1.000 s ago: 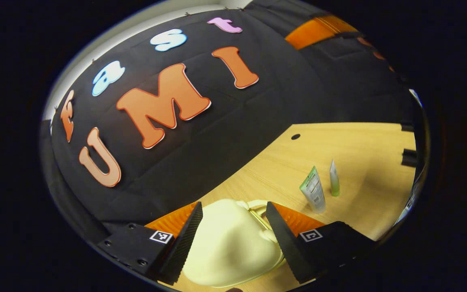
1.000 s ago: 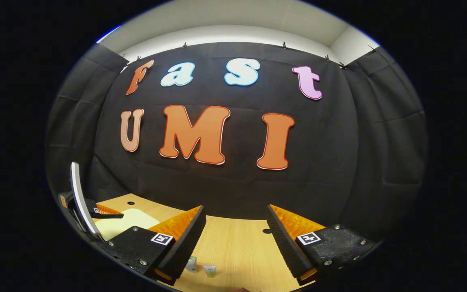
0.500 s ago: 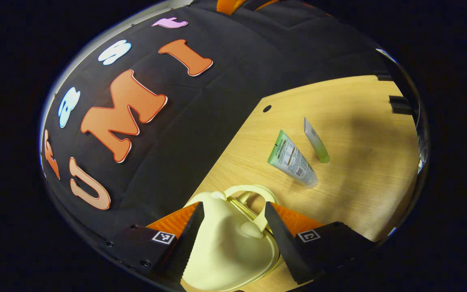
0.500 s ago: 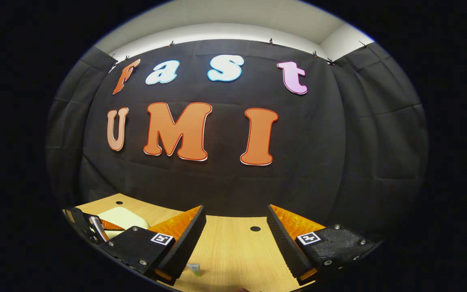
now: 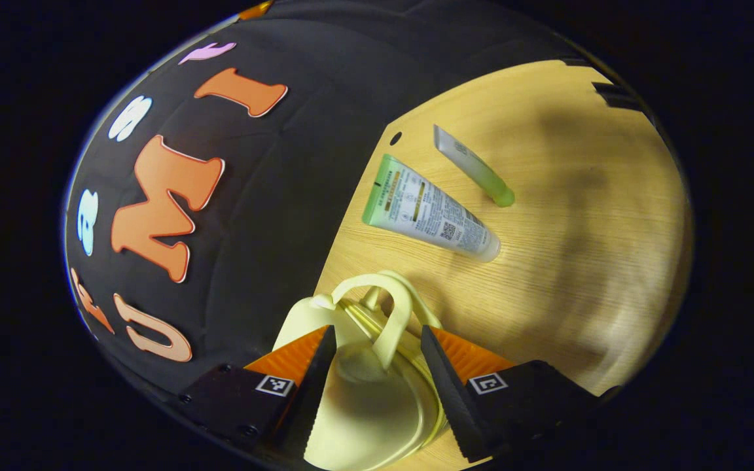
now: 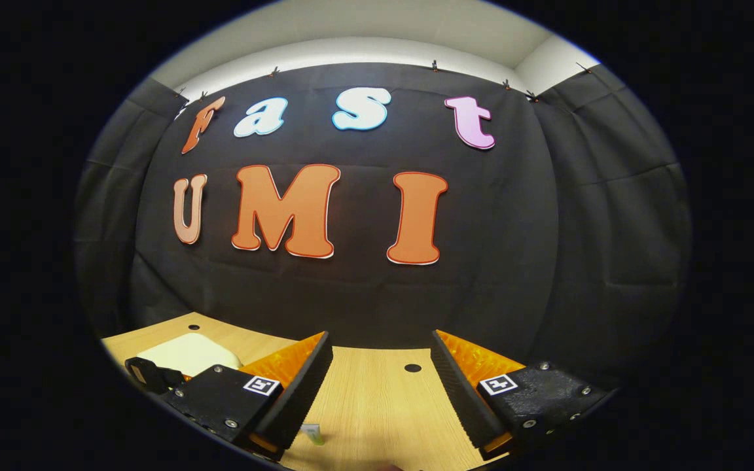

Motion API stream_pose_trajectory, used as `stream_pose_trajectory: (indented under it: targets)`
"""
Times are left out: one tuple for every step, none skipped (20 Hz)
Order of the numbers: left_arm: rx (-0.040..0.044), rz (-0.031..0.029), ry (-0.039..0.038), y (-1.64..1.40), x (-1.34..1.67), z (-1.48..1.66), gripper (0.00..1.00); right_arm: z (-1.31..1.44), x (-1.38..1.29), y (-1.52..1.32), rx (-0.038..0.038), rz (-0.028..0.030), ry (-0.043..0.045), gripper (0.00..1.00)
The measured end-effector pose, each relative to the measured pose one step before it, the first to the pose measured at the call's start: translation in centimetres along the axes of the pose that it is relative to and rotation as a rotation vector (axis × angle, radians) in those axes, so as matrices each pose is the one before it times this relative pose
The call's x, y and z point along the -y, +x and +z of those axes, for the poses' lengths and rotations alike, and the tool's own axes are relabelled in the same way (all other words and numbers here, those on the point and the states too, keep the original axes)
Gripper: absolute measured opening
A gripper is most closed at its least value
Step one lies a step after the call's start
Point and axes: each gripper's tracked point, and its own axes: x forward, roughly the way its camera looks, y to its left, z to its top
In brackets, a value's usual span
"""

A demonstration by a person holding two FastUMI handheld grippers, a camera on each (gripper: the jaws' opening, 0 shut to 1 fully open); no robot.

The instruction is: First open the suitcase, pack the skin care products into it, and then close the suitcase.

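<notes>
Wooden tabletop point(image 5: 567, 275) carries everything: I keep my left gripper point(image 5: 377, 386) spread wide astride the closed cream suitcase point(image 5: 367, 418) near its handle point(image 5: 387, 307), two skincare tubes point(image 5: 429, 216) lying just beyond, while my right gripper point(image 6: 380, 392) gapes wide over bare wood.

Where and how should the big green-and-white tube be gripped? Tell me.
Grip the large tube across its flat body near the middle, coming from above with fingers on its two long edges. It lies flat on the table, clear of the slim tube and the suitcase.
</notes>
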Motion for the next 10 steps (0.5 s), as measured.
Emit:
stream_pose_trajectory:
  targets:
    - [-0.00101,0.00138,0.02251,0.308,0.129,0.102,0.82,0.084,-0.186,-0.017,0.00139,0.00446,0.00096,0.95]
    - [-0.00233,-0.00163,0.01497,0.437,0.202,0.208,0.77,0.134,0.116,0.023,0.00336,-0.00034,-0.00011,0.95]
    - [-0.01014,-0.00308,0.00592,0.181,0.136,-0.017,0.67,0.12,0.062,-0.126,0.00208,0.00312,0.00057,0.95]
    - [-0.00782,0.01058,0.00772,0.509,-0.168,0.072,0.67,0.101,-0.02,0.036,0.00225,-0.00108,-0.00075,0.95]
    - [-0.01231,0.01249,0.0058,0.361,-0.339,-0.249,0.62,0.055,0.013,-0.073,0.00112,0.00221,0.00015,0.95]
    - [-0.00323,0.00653,0.0053,0.317,-0.23,0.007,0.46,0.01,0.056,-0.161,-0.00034,0.00092,-0.00067,0.95]
    - [0.00741,-0.01515,-0.00608,0.359,0.305,0.217,0.46,0.054,0.065,-0.105,-0.00042,-0.00189,-0.00163,0.96]
    - [-0.00678,-0.00545,-0.00756,0.37,0.205,-0.128,0.25,-0.128,-0.162,-0.024,-0.00219,0.00309,-0.00028,0.95]
    - [0.01002,0.00767,-0.01043,-1.079,-0.368,0.01,0.18,-0.017,0.062,-0.186,-0.00354,-0.0006,-0.00214,0.96]
    - [0.01116,0.00044,-0.02707,0.69,-0.235,0.378,0.09,-0.004,-0.065,-0.091,-0.00273,0.00195,-0.00202,0.95]
